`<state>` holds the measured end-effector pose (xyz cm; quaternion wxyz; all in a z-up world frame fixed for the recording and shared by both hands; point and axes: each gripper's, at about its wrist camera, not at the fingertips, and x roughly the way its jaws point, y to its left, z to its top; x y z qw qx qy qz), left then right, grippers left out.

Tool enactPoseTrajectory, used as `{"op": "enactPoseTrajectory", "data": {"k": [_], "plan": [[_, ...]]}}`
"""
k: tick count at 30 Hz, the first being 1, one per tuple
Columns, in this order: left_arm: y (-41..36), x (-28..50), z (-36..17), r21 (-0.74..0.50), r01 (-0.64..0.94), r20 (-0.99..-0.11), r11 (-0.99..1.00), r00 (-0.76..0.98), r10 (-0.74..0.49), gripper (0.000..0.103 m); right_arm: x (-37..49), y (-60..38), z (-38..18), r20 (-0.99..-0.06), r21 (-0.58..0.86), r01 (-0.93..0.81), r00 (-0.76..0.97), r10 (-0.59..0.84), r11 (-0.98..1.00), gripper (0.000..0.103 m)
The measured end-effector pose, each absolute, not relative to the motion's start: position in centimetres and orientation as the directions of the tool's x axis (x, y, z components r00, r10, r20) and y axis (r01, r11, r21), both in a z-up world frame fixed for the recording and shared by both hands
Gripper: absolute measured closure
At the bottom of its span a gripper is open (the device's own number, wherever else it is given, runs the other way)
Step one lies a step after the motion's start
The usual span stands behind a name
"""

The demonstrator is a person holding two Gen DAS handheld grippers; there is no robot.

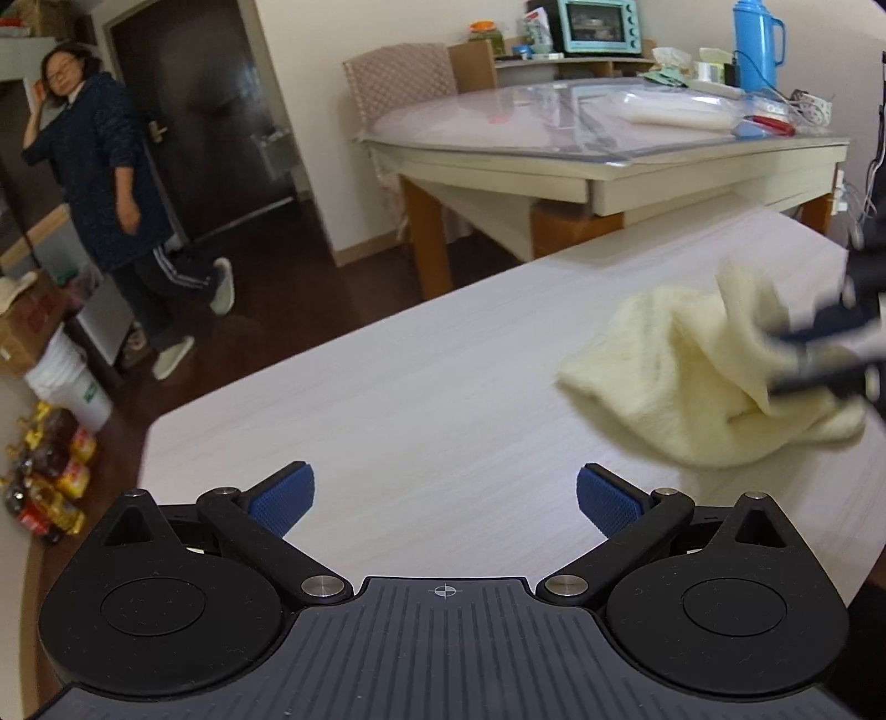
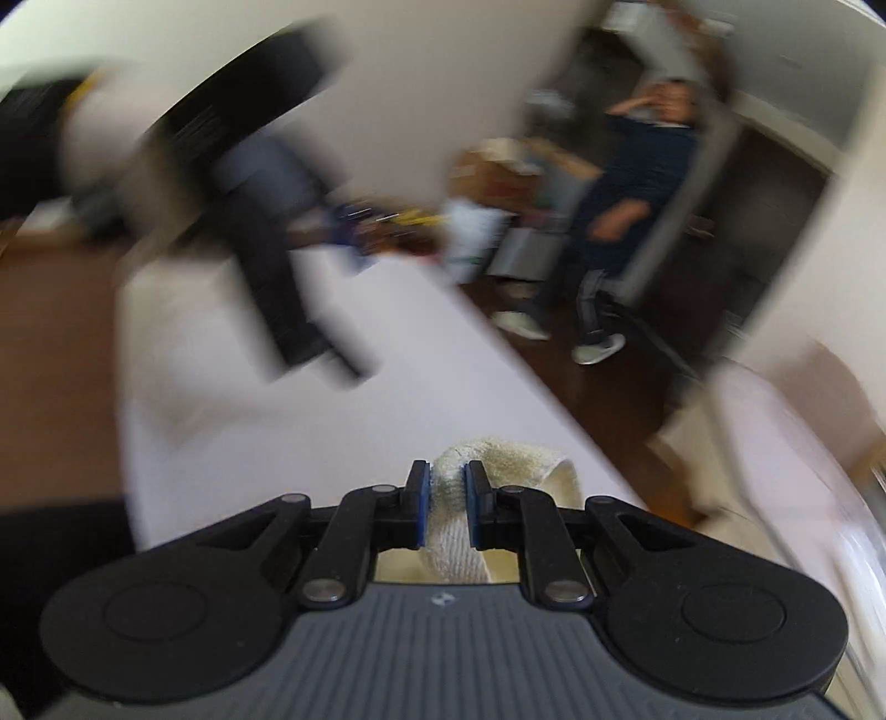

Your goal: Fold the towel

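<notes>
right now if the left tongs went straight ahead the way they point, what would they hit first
Probably nothing soon. The left tongs stand open over the bare white table, which stretches ahead to its far edge. The cream towel lies off to the right, outside that line, though depth is uncertain.

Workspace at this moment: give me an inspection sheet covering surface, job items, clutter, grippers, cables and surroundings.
Surface: pale wood-grain table, bare apart from the towel.
Job's things: cream towel, crumpled in a heap, not yet folded.
Clutter: nothing seen on the work table.
Grippers: left gripper open, holding nothing, over bare tabletop; right gripper shut on a bunch of the towel, blurred in the left view.
Cables: black cord by the blue thermos on the second table.
Surroundings: a person standing near a dark door; bottles and a white bucket on the floor; teal toaster oven.
</notes>
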<state>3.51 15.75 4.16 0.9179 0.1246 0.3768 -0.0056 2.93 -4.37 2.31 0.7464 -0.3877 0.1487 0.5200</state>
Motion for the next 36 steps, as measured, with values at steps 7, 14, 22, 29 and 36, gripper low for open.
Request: {"op": "enactPoseTrajectory", "data": {"k": [7, 14, 22, 29, 36], "plan": [[16.9, 2.6, 4.7, 0.238, 0.155, -0.714, 0.959, 0.697, 0.064, 0.000, -1.0, -0.6, -0.1, -0.715, -0.403, -0.914, 0.276, 0.643, -0.056, 0.089], [14.1, 4.0, 4.7, 0.200, 0.301, -0.728, 0.932, 0.682, -0.064, 0.000, -1.8, -3.2, -0.1, -0.711, -0.386, -0.922, 0.281, 0.644, -0.024, 0.073], [7.1, 9.4, 5.2, 0.153, 0.470, -0.736, 0.869, 0.641, -0.217, 0.001, 1.2, -11.0, 1.5, -0.622, -0.400, -0.857, 0.514, 0.591, 0.325, 0.064], [1.6, 12.3, 2.8, 0.155, 0.569, -0.773, 0.807, 0.579, -0.260, 0.022, 6.1, -15.0, 1.5, -0.604, -0.347, -0.757, 0.632, 0.486, 0.553, 0.063], [-0.7, 14.0, 0.6, 0.178, 0.637, -0.822, 0.750, 0.516, -0.242, 0.054, 8.7, -16.9, 1.4, -0.584, -0.231, -0.729, 0.634, 0.507, 0.645, 0.059]]}}
